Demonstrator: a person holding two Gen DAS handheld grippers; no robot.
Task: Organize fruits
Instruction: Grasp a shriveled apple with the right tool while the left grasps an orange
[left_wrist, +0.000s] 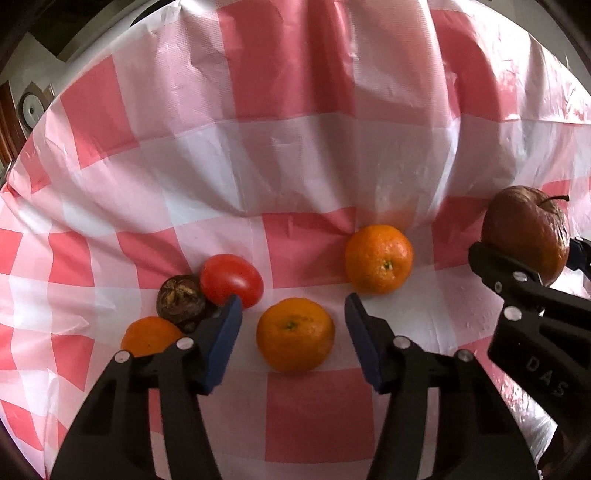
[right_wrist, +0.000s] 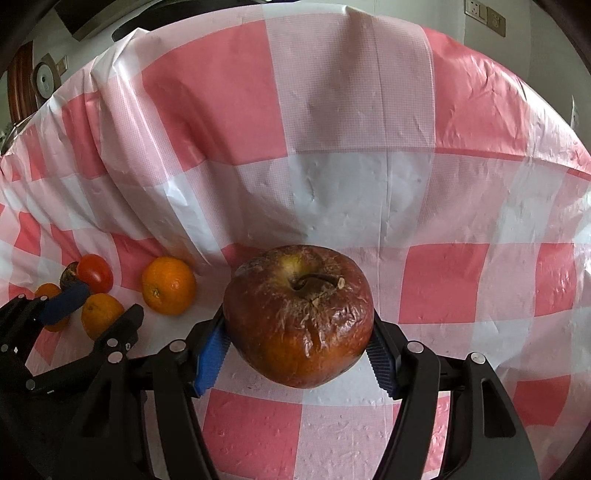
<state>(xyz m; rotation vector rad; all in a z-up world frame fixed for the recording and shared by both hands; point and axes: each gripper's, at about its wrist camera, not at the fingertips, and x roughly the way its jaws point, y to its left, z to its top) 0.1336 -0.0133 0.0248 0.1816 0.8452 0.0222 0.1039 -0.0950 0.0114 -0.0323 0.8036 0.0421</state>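
Observation:
My left gripper (left_wrist: 293, 321) is open, its jaws on either side of an orange (left_wrist: 295, 334) on the checked cloth. A second orange (left_wrist: 379, 259) lies behind it to the right. At the left sit a red tomato (left_wrist: 232, 278), a dark shrivelled fruit (left_wrist: 180, 301) and a third orange (left_wrist: 149, 336), partly hidden by my left finger. My right gripper (right_wrist: 299, 347) is shut on a wrinkled brown apple (right_wrist: 300, 314), held above the cloth; it shows at the right in the left wrist view (left_wrist: 524, 232). The fruit cluster shows at the left in the right wrist view (right_wrist: 169, 285).
The red-and-white checked cloth (right_wrist: 332, 184) covers the table and rises up at the back in folds. A wall socket (right_wrist: 484, 14) and dark furniture show beyond its edges.

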